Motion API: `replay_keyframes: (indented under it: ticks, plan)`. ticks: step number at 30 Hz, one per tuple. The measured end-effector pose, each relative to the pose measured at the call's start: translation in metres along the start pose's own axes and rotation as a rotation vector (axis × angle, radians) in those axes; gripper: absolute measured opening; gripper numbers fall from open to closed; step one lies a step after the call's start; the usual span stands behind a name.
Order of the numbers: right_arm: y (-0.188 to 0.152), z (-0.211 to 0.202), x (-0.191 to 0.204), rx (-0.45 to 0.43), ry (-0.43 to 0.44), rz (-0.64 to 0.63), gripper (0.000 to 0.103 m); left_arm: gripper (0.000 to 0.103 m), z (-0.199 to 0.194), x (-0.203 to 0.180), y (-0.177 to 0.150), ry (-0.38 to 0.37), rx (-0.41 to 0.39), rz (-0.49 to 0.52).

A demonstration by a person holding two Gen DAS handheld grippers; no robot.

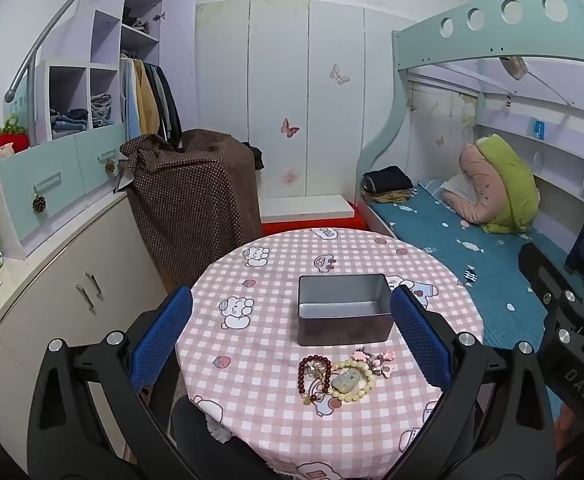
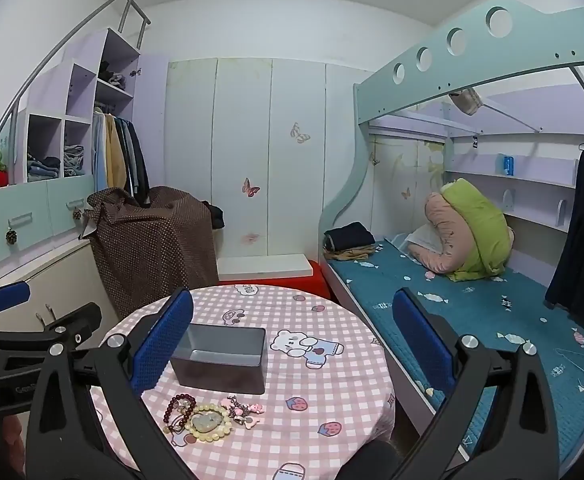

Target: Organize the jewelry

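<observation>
Currently left gripper (image 1: 292, 328) spread wide, empty, above round gingham table (image 1: 252, 432). On the cloth, left to right: dark red bead bracelet (image 1: 313, 376), pale bead bracelet with jade pendant (image 1: 349, 380), pink charm bracelet (image 1: 373, 360). Open grey tin (image 1: 343, 312) just behind them. Right gripper (image 2: 292, 340) also spread, empty.

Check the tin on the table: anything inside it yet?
The metal tin looks empty: bare floor and far inner walls show in both views. Its near wall hides a strip of the floor. The jewelry pile sits outside, on the tablecloth in front of it.
</observation>
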State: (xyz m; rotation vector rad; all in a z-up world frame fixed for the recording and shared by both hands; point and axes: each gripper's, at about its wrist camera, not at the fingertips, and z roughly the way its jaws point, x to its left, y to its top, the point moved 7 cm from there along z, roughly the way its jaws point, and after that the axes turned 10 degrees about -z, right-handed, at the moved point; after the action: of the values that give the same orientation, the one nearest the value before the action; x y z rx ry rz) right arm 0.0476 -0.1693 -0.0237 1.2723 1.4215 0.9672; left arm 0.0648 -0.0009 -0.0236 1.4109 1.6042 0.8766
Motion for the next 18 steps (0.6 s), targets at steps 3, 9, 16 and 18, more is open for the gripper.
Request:
replay_keyframes:
  ticks: [3, 9, 16, 18]
  plan:
    - [0.002, 0.001, 0.000, 0.000, 0.001, -0.004, 0.096, 0.098, 0.001, 0.000, 0.002, 0.001, -0.001, 0.002]
    - [0.002, -0.002, 0.002, -0.007, 0.005, -0.007, 0.096, 0.098, -0.007, -0.003, 0.003, 0.009, -0.023, 0.011]
    - [0.004, -0.005, 0.002, -0.013, 0.006, -0.007, 0.096, 0.098, -0.009, -0.006, 0.004, 0.016, -0.029, 0.012]
    - [0.003, -0.002, 0.003, -0.012, 0.010, -0.010, 0.096, 0.098, -0.010, -0.005, 0.005, 0.020, -0.029, 0.009]
